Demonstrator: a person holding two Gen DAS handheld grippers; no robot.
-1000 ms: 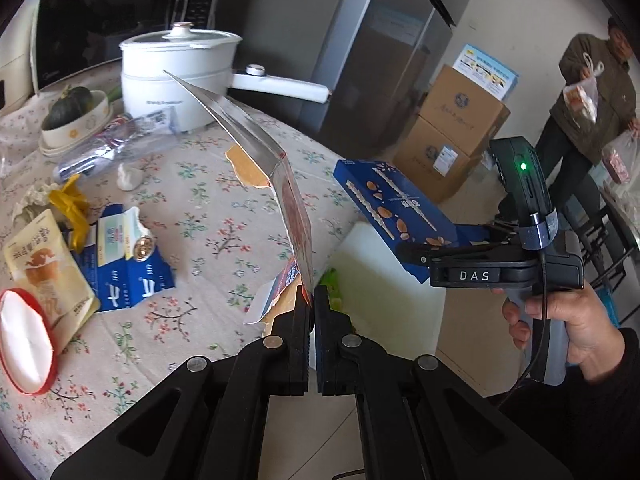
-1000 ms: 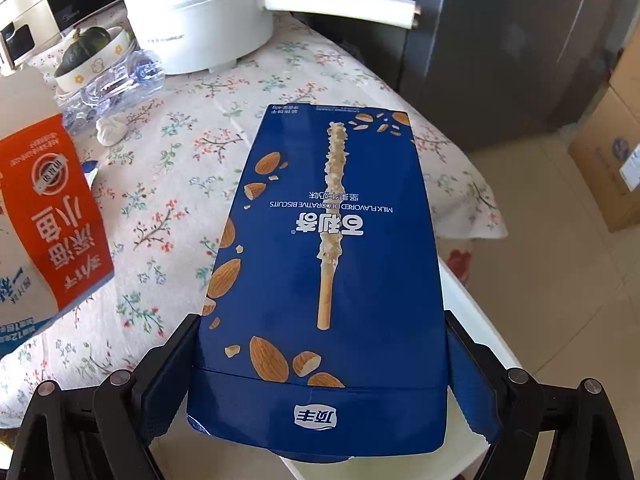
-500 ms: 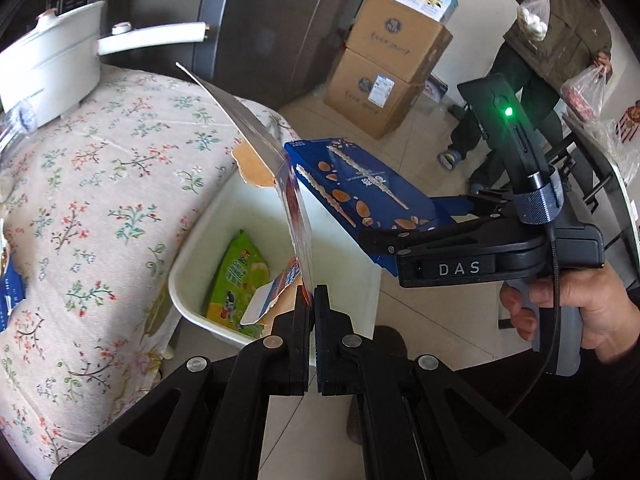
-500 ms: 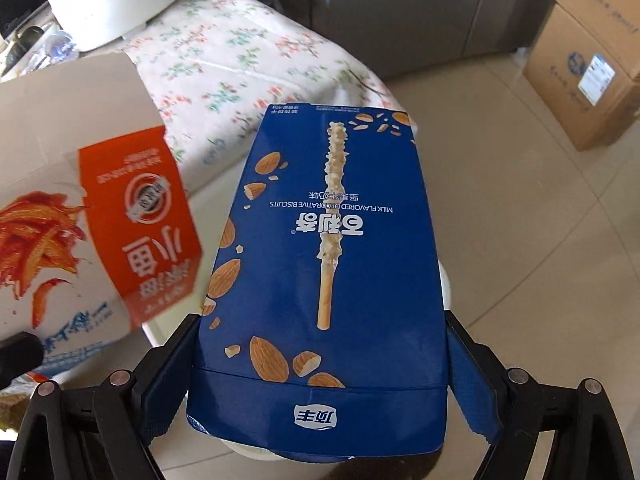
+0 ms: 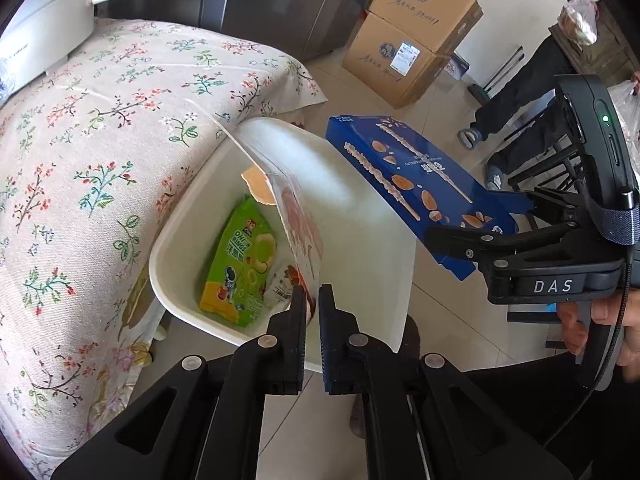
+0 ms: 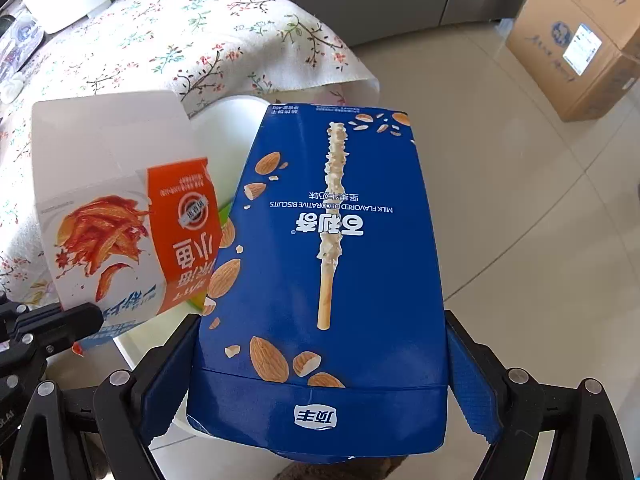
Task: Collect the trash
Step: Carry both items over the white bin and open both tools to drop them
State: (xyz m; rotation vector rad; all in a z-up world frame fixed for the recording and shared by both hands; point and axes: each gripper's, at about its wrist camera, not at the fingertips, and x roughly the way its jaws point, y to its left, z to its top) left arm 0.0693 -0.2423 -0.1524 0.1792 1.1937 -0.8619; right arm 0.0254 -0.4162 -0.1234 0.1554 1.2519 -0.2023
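A white trash bin [image 5: 176,216] stands on the floor beside the table, with a green onion-ring bag [image 5: 240,264] and a small white pouch [image 5: 280,288] inside. My left gripper [image 5: 312,308] hangs over the bin and its jaws are opening. The flattened orange-and-white carton [image 5: 300,220] still stands between them, leaning on the left finger with a gap at the right pad. The carton [image 6: 120,216] also shows in the right wrist view. My right gripper [image 6: 320,380] is shut on a blue biscuit box [image 6: 332,264], held over the bin's right side [image 5: 404,176].
The table with the floral cloth [image 5: 100,128] lies left of the bin, with a white pot [image 5: 44,28] at its far end. Stacked cardboard boxes [image 5: 412,36] and a grey fridge [image 5: 280,0] stand behind. A person [image 5: 532,84] stands at the far right.
Both grippers moved off the table and down over the white bin, carrying the carton and the blue box. The left jaws, tightly shut before, have parted a little.
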